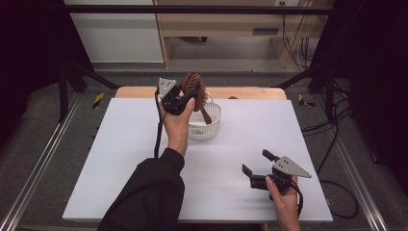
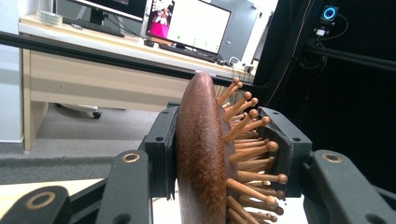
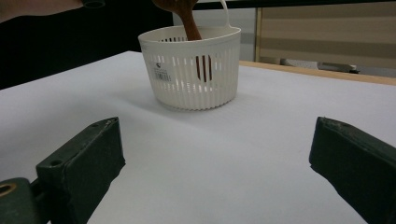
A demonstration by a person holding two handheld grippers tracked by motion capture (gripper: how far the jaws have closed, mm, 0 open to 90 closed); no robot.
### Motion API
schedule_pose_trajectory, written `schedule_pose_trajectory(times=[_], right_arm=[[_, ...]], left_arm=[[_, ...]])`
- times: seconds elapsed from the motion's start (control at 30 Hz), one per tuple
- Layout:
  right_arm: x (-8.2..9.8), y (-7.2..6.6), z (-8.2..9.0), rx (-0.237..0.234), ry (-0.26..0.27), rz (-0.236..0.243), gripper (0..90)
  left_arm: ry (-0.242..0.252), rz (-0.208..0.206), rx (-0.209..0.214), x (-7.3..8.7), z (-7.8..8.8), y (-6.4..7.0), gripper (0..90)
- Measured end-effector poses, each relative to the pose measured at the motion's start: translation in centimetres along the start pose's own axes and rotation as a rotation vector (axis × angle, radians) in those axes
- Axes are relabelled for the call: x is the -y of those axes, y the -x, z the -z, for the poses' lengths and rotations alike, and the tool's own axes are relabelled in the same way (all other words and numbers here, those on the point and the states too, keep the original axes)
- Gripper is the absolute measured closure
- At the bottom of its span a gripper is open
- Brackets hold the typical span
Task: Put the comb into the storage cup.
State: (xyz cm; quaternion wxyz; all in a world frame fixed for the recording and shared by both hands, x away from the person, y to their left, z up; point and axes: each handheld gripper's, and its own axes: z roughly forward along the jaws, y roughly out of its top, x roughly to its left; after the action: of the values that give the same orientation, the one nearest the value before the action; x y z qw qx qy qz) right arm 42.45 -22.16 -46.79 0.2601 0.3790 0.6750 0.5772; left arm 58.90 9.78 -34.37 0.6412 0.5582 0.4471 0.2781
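The wooden hairbrush (image 2: 201, 154) is a dark reddish-brown oval with a smooth, finely speckled back and rows of lighter wooden pins ending in round knobs. It sits between the two black jaws of the left gripper (image 1: 186, 94), which pinch the head from both sides: one pad lies flat on the polished back, the other presses on the pin tips. From above, the brush head stands upright above the white plastic basket (image 1: 211, 126), a round slatted tub with a thin handle loop, and the brush's handle slants down into it; through the slats the handle shows as a dark strip. The left hand (image 1: 177, 126) is raised over the white tabletop (image 1: 120, 159), forearm in a black sleeve reaching forward, the gripper pointing away from the person and tilted up. The right gripper (image 1: 254, 166) rests low near the table's near edge, well apart from the basket, its jaws spread wide with nothing between them, aimed toward the basket.
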Motion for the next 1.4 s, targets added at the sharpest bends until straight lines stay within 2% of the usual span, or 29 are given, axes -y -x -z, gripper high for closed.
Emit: schedule_pose_trajectory(times=[0.87, 1.4], right_arm=[[0.0, 0.1, 0.0, -0.001, 0.004, -0.016, 3.5], [0.0, 0.0, -0.1, -0.002, 0.003, -0.007, 3.5]], left_arm=[[-0.006, 0.034, -0.009, 1.1, -0.3, -0.2, 50.9], [0.012, 0.050, -0.001, 1.5, -0.5, 0.0, 50.8]])
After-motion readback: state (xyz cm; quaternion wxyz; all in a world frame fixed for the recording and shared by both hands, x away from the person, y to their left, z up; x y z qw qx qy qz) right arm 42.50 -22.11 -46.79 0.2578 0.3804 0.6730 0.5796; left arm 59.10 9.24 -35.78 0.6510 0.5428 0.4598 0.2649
